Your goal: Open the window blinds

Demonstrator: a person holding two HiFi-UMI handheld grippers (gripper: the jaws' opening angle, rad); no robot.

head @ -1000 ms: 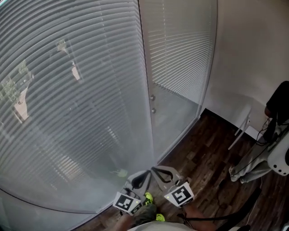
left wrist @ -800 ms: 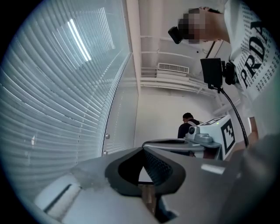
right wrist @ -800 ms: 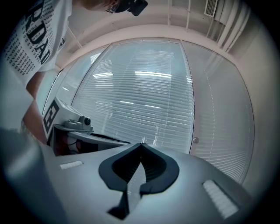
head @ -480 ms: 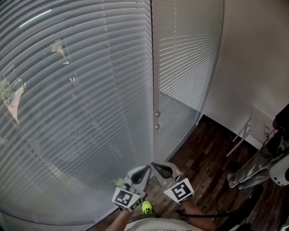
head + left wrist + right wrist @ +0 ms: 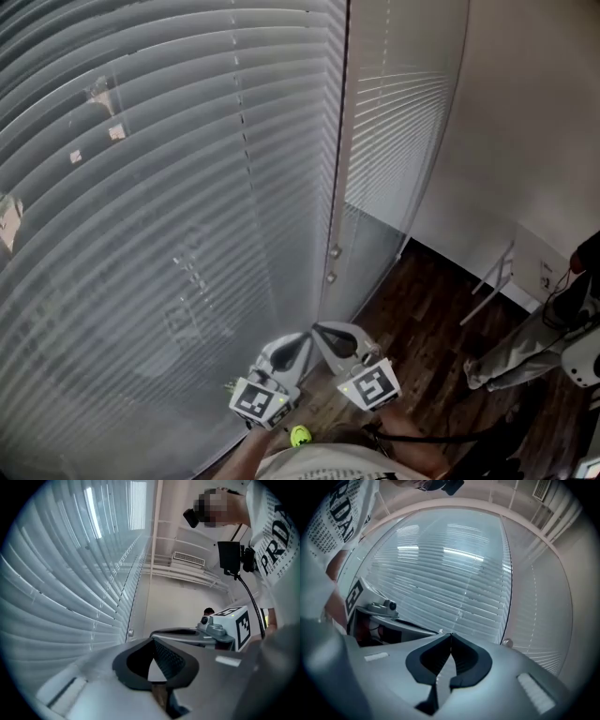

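Now window blinds (image 5: pixel 169 187) hanging with slats shut, filling the window just ahead, left gripper (image 5: pixel 302 343) and right gripper (image 5: pixel 324 334) hovering side by side near them, both sets of fingers pressing together on nothing.

The blinds (image 5: pixel 169 187) fill the left and centre of the head view in pale grey-white, their horizontal slats making fine even stripes. At lower right the floor (image 5: pixel 422 300) is dark brown wood, in planks with streaky grain. The wall (image 5: pixel 534 112) at upper right is plain off-white. The left gripper (image 5: pixel 306 337) and right gripper (image 5: pixel 321 330) are silver-grey, each with a white cube bearing black square markers. Their pads (image 5: pixel 165 657) are black with a fine dimpled texture. A shoe (image 5: pixel 298 436) at the bottom edge is neon yellow-green. The shirt (image 5: pixel 276 522) is white with black print.
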